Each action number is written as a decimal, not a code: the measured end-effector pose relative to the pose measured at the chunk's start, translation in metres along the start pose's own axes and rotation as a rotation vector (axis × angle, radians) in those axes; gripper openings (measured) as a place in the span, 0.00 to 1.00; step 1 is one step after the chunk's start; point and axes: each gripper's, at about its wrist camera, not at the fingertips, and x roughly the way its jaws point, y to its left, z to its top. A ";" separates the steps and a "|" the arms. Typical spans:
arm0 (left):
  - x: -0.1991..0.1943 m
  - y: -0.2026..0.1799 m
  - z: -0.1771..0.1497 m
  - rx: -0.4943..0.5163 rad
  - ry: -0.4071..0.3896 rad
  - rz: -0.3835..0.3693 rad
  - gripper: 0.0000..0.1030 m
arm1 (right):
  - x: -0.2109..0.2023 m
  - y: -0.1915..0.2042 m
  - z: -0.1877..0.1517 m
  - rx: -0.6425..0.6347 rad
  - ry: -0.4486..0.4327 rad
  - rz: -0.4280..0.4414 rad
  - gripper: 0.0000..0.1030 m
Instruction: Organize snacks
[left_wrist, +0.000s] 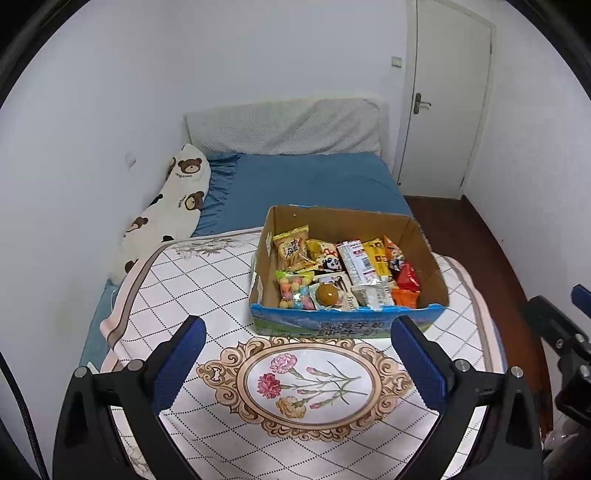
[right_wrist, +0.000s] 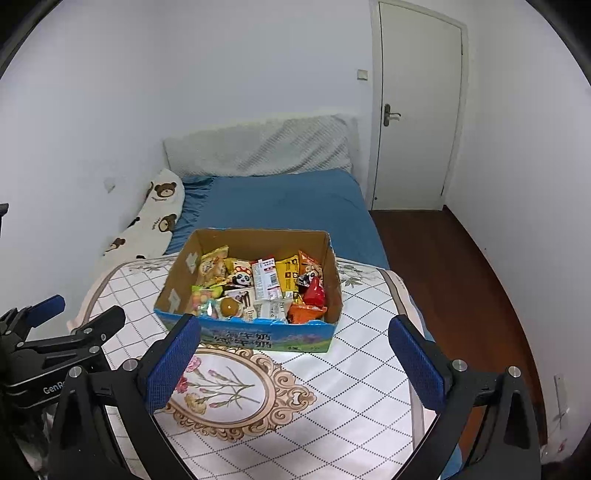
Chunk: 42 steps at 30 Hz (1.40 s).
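A cardboard box (left_wrist: 424, 258) with a blue printed front stands on a patterned white quilt (left_wrist: 177, 295) on the bed. It holds several snack packets (left_wrist: 354, 273), among them a panda pack, a yellow bag and red and orange bags. The box also shows in the right wrist view (right_wrist: 332, 284) with the snacks (right_wrist: 258, 288) inside. My left gripper (left_wrist: 299, 360) is open and empty, held above the quilt in front of the box. My right gripper (right_wrist: 295, 358) is open and empty, in front of the box too.
A blue sheet (left_wrist: 314, 181) covers the far bed, with a bear-print pillow (left_wrist: 173, 206) along the left wall and a grey headboard cushion (left_wrist: 284, 127). A white door (left_wrist: 447, 99) and dark wood floor (right_wrist: 443, 266) lie to the right.
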 end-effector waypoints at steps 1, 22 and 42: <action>0.004 0.000 0.001 0.002 0.006 0.002 1.00 | 0.007 -0.001 0.001 0.001 0.007 -0.005 1.00; 0.064 -0.008 0.013 0.023 0.064 0.027 1.00 | 0.082 -0.007 0.008 0.009 0.073 -0.049 1.00; 0.061 -0.007 0.017 0.027 0.052 0.019 1.00 | 0.085 -0.010 0.008 0.012 0.079 -0.053 1.00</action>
